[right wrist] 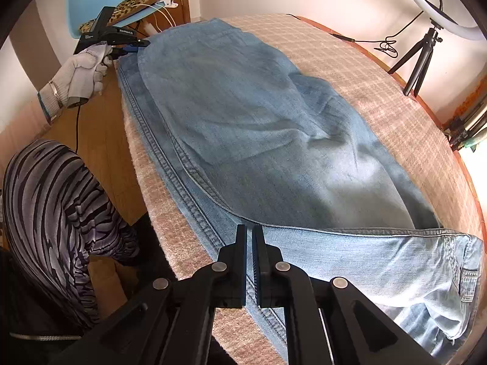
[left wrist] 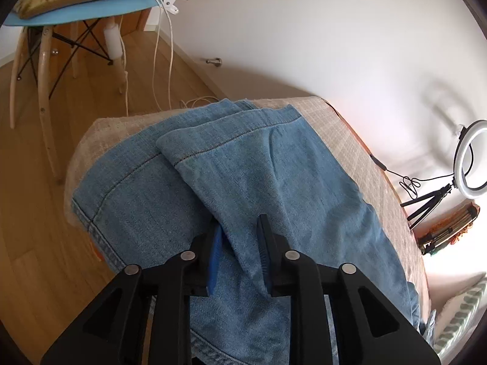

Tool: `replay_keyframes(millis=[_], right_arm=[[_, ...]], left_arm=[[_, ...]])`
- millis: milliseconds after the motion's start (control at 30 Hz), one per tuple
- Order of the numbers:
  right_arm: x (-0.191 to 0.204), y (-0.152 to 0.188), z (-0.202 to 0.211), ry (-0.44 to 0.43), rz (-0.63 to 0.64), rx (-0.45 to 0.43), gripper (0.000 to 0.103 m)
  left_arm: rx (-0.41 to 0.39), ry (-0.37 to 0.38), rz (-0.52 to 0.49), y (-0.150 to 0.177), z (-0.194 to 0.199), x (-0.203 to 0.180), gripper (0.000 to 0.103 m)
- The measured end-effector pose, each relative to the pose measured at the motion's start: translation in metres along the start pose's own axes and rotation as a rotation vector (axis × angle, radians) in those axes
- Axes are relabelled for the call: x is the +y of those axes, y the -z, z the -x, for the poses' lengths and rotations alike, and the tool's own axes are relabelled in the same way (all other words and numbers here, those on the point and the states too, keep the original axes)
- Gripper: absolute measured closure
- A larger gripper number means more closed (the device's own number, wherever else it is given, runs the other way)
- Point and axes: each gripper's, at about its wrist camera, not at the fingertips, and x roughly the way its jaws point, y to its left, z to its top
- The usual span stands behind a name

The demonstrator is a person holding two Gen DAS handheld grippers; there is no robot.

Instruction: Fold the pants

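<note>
Denim, pale blue: the pants (right wrist: 249,140) lie flat along a table, one leg laid over the other, their long axis running straight away from the right gripper (right wrist: 250,237) toward the left gripper (right wrist: 137,45) at the far end.

The right gripper has its jaws pressed together at the near edge of the jeans, close to the waistband; it appears to pinch the side seam there, though the fabric inside the jaws is hard to make out.

The left gripper (left wrist: 239,228), held in a white-gloved hand (right wrist: 82,73), sits at the cuff end. Its jaws stand partly apart, with a raised fold of the upper leg between them; whether the pads press on that cloth is unclear.

Judged from this layout, the fold would bring the cuffs (left wrist: 231,130), ahead of the left gripper, down the length toward the right gripper, so the left hand is the nearer one for that move.

Beneath the pants is a pinkish woven table cover (right wrist: 380,97). Beyond the left gripper stands a blue chair (left wrist: 85,9) on a wooden floor (left wrist: 36,243). A ring light (left wrist: 470,161) on a tripod stands beyond the table, against a white wall.
</note>
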Motion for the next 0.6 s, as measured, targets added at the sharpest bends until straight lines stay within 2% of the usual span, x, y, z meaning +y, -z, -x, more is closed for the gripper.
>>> replay_keyframes(millis=[33,100,267,333,433,533,567,600], right_arm=[[-0.004,0.0,0.0,0.002,-0.018,-0.002,0.101],[-0.012,0.001,0.0,0.001,-0.059,-0.01,0.101],[-0.026,0.004,0.009,-0.022,-0.152,-0.057,0.083],[-0.027,0.001,0.014,-0.019,-0.163,-0.082,0.077],[-0.026,-0.009,0.019,-0.024,-0.159,-0.115,0.074],[-0.018,-0.018,0.021,-0.042,-0.136,-0.139,0.07],[-0.014,-0.02,0.021,-0.051,-0.12,-0.139,0.069],[-0.009,-0.021,0.019,-0.057,-0.099,-0.132,0.066]], left_arm=[[0.0,0.012,0.012,-0.002,0.0,0.002,0.076],[-0.003,0.015,0.042,-0.008,0.001,0.006,0.064],[-0.027,-0.019,0.114,-0.01,0.01,0.022,0.061],[-0.041,-0.005,0.114,-0.008,0.009,0.026,0.061],[-0.036,-0.028,0.072,-0.014,0.002,0.017,0.06],[-0.041,-0.039,0.086,-0.025,-0.006,0.015,0.062],[-0.046,-0.051,0.095,-0.028,-0.009,0.016,0.076],[-0.04,-0.056,0.101,-0.032,-0.012,0.018,0.095]])
